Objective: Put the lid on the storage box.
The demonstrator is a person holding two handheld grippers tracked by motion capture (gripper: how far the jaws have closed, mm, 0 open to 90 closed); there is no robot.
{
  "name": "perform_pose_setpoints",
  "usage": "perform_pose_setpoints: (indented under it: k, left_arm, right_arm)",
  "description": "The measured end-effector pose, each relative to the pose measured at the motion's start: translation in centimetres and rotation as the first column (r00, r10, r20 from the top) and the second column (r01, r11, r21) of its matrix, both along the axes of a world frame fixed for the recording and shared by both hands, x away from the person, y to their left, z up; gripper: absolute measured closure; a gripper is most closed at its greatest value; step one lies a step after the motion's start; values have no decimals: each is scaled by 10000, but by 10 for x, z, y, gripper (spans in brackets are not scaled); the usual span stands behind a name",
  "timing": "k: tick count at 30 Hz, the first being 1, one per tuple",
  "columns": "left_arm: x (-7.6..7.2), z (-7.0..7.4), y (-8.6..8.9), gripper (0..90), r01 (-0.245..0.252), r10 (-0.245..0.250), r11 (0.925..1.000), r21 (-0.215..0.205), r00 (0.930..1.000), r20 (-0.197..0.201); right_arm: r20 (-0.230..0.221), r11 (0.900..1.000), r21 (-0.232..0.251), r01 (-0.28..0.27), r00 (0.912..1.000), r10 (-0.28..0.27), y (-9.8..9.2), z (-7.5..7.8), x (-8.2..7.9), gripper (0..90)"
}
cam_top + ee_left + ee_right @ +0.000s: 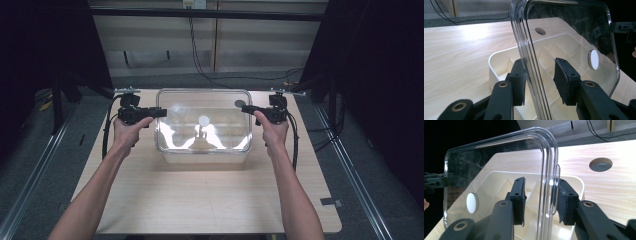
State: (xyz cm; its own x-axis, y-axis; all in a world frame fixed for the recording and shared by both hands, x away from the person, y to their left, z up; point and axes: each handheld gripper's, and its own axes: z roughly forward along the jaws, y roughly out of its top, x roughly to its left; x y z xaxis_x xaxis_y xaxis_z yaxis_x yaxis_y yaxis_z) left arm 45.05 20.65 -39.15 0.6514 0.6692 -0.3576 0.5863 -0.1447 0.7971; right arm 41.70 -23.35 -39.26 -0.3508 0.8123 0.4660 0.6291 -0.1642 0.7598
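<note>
Clear lid (202, 125): held level just above the cream divided tray (499, 62) on the bench (210, 200), long axis running from hand to hand. Left gripper (159, 113) straddles the lid's left short edge; right gripper (246, 108) straddles the right. Both sets of jaws stand spread astride the rim; left pads appear clear, right-pad contact is hard to judge. Next move likely lowers the lid squarely onto the tray.

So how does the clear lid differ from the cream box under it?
The clear lid is see-through and flat, with a white round knob; the cream box is opaque and deep, split into compartments. The lid hangs between the jaws of the left gripper and right gripper; the box sits on the table. Both are rectangular with rounded corners.
</note>
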Motion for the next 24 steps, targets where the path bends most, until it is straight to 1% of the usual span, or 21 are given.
perform_pose_setpoints:
  k: [1, 2, 4, 6, 7, 8, 11, 12, 14, 15, 16, 19, 21, 22, 24]
  left_arm:
    - [0, -1, -1, 607, -12, 12, 10000, 14, 10000, 12]
    - [1, -2, -1, 598, 2, -2, 9999, 129, 10000, 36]
    - [2, -4, -1, 584, 9, -10, 9999, 152, 10000, 19]
    - [5, -9, -2, 571, 22, -20, 9998, 182, 9999, -133]
    - [5, -11, -2, 568, -12, 14, 9999, 111, 9999, -172]
    - [6, -13, -1, 565, 78, -76, 9999, 117, 9998, -181]
    - [8, -17, -2, 548, 109, -106, 9999, 99, 9996, -245]
    - [10, -21, -2, 536, 263, -256, 9994, 235, 9992, -313]
    - [10, -23, -2, 528, 264, -257, 9994, 206, 9990, -352]
    - [10, -27, -2, 524, 253, -247, 9996, 144, 9987, -453]
    - [10, -29, -2, 520, 289, -280, 9994, 194, 9986, -454]
    - [9, -32, -1, 516, 327, -319, 9994, 149, 9979, -558]
    - [9, -33, -1, 516, 355, -344, 9992, 189, 9980, -536]
    - [9, -35, -1, 515, 342, -332, 9993, 157, 9976, -614]
    - [9, -36, 0, 508, 362, -350, 9992, 168, 9972, -656]
  right_arm:
    - [-22, 10000, 49, 13, 10000, -12, 0, -1, 1, 631]
    - [-36, 10000, 93, 6, 10000, -6, 0, -3, 2, 630]
    - [-37, 9999, 79, 65, 10000, -65, 0, -5, 3, 627]
    - [-80, 9999, 57, 126, 9999, -126, 1, -7, 5, 623]
    - [-82, 9999, 9, 163, 9998, -163, 2, -8, 5, 618]
    - [-88, 9998, -10, 192, 9998, -192, 2, -9, 6, 617]
    - [-110, 9998, 48, 187, 9998, -187, 2, -13, 8, 614]
    - [-124, 9998, 17, 204, 9997, -204, 2, -16, 9, 611]
    - [-187, 9996, -20, 278, 9994, -278, 2, -19, 11, 608]
    - [-185, 9995, -53, 303, 9994, -304, 3, -21, 12, 605]
    - [-221, 9995, -85, 306, 9993, -308, 3, -22, 13, 600]
    - [-287, 9991, -151, 390, 9988, -395, 4, -27, 15, 591]
    - [-335, 9990, -174, 411, 9986, -417, 4, -29, 15, 588]
    - [-352, 9989, -146, 444, 9984, -449, 5, -31, 16, 584]
    - [-391, 9985, -247, 495, 9980, -505, 5, -34, 16, 577]
